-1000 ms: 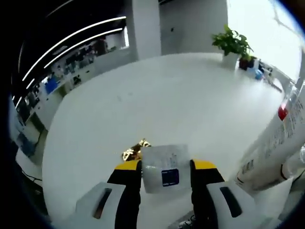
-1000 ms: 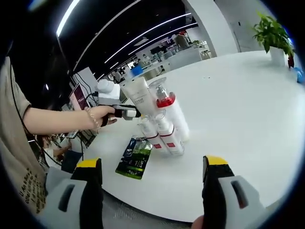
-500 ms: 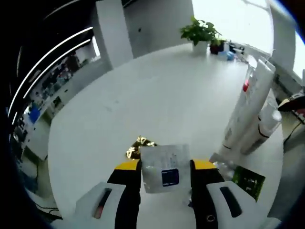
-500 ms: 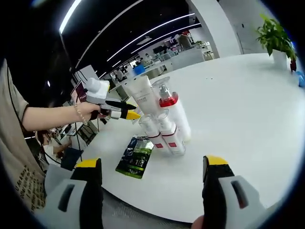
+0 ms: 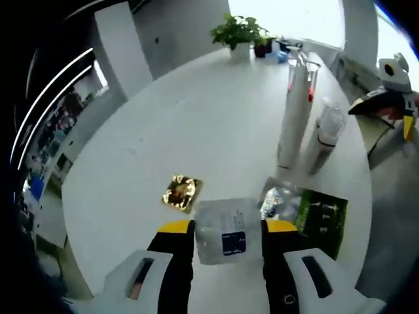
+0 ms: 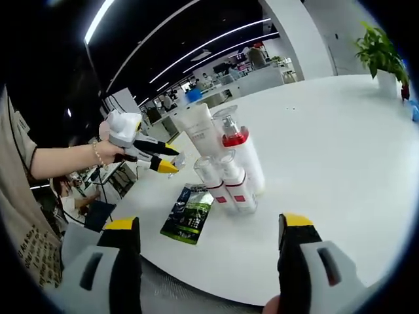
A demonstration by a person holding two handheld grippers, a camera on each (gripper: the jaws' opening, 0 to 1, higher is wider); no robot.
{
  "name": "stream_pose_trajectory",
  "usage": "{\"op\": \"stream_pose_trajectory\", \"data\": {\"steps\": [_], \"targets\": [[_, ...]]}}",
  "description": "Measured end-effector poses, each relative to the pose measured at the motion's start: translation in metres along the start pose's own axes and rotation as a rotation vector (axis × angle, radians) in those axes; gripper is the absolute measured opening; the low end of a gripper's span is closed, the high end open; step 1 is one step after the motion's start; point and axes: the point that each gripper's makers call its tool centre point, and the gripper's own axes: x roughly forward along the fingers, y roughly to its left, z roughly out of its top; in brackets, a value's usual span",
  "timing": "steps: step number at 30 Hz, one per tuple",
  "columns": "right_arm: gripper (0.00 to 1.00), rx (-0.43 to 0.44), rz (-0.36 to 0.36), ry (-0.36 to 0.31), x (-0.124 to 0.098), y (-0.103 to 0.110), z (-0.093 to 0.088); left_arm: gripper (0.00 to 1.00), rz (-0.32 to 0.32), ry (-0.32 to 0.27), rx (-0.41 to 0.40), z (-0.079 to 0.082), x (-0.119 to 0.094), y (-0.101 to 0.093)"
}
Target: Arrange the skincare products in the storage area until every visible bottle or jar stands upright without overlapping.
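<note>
Sachet [image 5: 221, 230] pinched between left gripper [image 5: 222, 229] jaws, carried above the table [image 5: 196, 124] near the green packet [image 5: 321, 216] and gold packet [image 5: 181, 192]. Judging placement next: needs bare surface beside the upright bottles [image 6: 226, 160]. Right gripper [image 6: 208, 243] spread wide, holding nothing. Sachet label too blurred to read.

We list a white round surface [image 5: 196, 118]: standing bottles [image 6: 229, 167], green sachet [image 6: 188, 212] near its edge, gold sachet [image 5: 181, 192], potted plant [image 5: 237, 34] at the far edge.
</note>
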Motion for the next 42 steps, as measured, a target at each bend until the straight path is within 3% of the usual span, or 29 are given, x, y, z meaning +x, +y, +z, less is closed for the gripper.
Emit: {"op": "stream_pose_trajectory", "data": {"steps": [21, 26, 36, 42], "targets": [[0.87, -0.020, 0.016, 0.012, 0.002, 0.003, -0.002, 0.38, -0.103, 0.102, 0.008, -0.058, -0.019, -0.033], [0.87, -0.023, 0.014, 0.010, 0.001, 0.003, -0.001, 0.38, -0.128, 0.138, 0.040, -0.074, -0.022, -0.042], [0.87, -0.039, 0.019, 0.021, 0.001, 0.005, -0.003, 0.38, -0.205, 0.177, 0.093, -0.098, -0.019, -0.066], [0.87, -0.030, 0.010, 0.008, 0.000, 0.003, -0.001, 0.38, -0.266, 0.172, 0.120, -0.101, -0.016, -0.085]]}}
